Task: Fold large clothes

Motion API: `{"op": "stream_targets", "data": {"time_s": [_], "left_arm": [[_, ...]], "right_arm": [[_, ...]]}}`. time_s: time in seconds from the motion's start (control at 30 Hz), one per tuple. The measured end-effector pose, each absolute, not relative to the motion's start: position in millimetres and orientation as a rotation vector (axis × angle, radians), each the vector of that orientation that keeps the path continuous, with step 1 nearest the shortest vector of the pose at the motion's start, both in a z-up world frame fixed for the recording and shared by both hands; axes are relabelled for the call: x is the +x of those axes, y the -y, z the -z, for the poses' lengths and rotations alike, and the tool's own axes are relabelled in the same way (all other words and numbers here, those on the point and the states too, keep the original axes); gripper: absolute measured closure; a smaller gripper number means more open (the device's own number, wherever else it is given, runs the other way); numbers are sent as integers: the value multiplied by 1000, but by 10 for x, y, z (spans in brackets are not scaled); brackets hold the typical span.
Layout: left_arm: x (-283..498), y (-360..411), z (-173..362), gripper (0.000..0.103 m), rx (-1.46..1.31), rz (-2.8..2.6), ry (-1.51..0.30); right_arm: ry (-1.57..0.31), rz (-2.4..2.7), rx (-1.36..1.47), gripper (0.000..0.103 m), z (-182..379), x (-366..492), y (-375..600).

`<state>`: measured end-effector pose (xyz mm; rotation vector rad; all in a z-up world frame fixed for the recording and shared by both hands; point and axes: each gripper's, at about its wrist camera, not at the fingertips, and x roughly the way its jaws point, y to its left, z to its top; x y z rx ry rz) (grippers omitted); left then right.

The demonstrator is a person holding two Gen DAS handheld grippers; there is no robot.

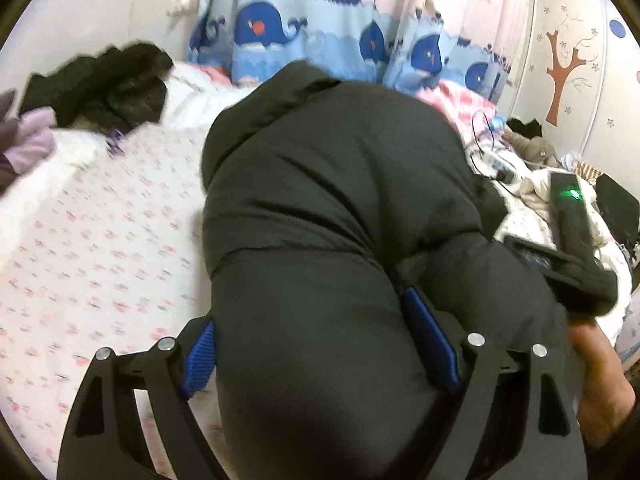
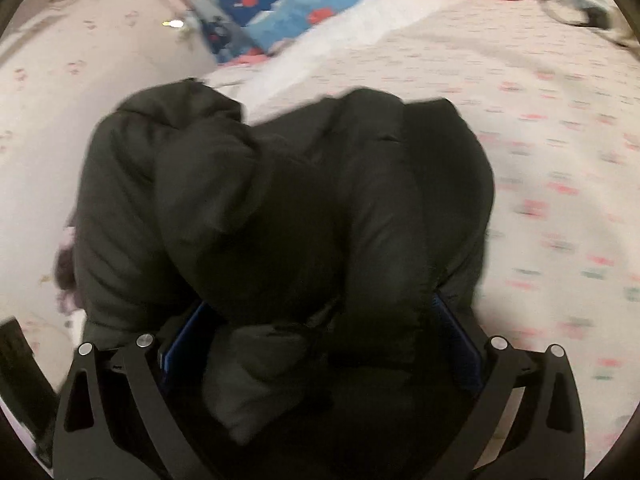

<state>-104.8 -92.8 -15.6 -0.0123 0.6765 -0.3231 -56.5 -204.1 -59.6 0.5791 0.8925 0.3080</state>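
A bulky black puffer jacket [image 1: 340, 184] lies bunched on a bed with a floral sheet [image 1: 100, 240]. My left gripper [image 1: 308, 312] has its blue pads [image 1: 198, 360] set wide, pressing on a thick roll of the jacket's near end. In the right wrist view the jacket [image 2: 280, 200] fills the frame, folded into puffy lumps. My right gripper [image 2: 320, 304] clamps another thick part of it between its pads [image 2: 460, 344]. At the right of the left wrist view, the right gripper's black housing [image 1: 572, 216] with a green light sits against the jacket, held by a hand [image 1: 600, 380].
A heap of dark clothes [image 1: 108, 84] and a lilac garment [image 1: 28, 140] lie at the bed's far left. Whale-print curtains [image 1: 280, 28] hang behind. Cables, a soft toy and crumpled bedding [image 1: 512, 160] crowd the right side. Open floral sheet [image 2: 560, 160] stretches right of the jacket.
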Motion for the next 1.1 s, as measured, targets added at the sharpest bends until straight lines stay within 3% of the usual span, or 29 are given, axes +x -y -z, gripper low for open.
{"op": "stream_targets", "data": {"time_s": [0.17,0.23,0.33,0.4,0.53,0.67,0.77,0.9,1.03,1.1], "left_arm": [[-1110,242,-77,22,-36,155,-622],[-1047,-18,58,20,-4,81,-668],[-855,-328,476,7,-73,108,-815],[-800,-411,519,7,-181,161,-887],[-943,-187,311,7,-55,95,-833],[-1128,-12,123,7,-8,79,-815],[-1319,43,-59,7,37,83,-765],[-1491,-41,-76,7,6,117,-806],[-1607,-112,-104,7,-18,102,-856],[-1702,-91,-148,7,27,90,-857]], "right_arm": [[-899,-497,495,6,467,-275,1126],[-971,-478,355,6,574,-175,833],[-1021,-451,281,6,675,-140,828],[-1059,-421,258,6,647,-208,929],[-962,-345,219,6,377,-610,1119],[-1004,-313,192,6,365,-778,1220],[-853,-309,192,6,10,-1164,1288],[-1129,-282,-107,6,490,-1219,874],[-1125,-267,-56,6,320,-1266,1006],[-1030,-218,0,6,66,-1460,1157]]}}
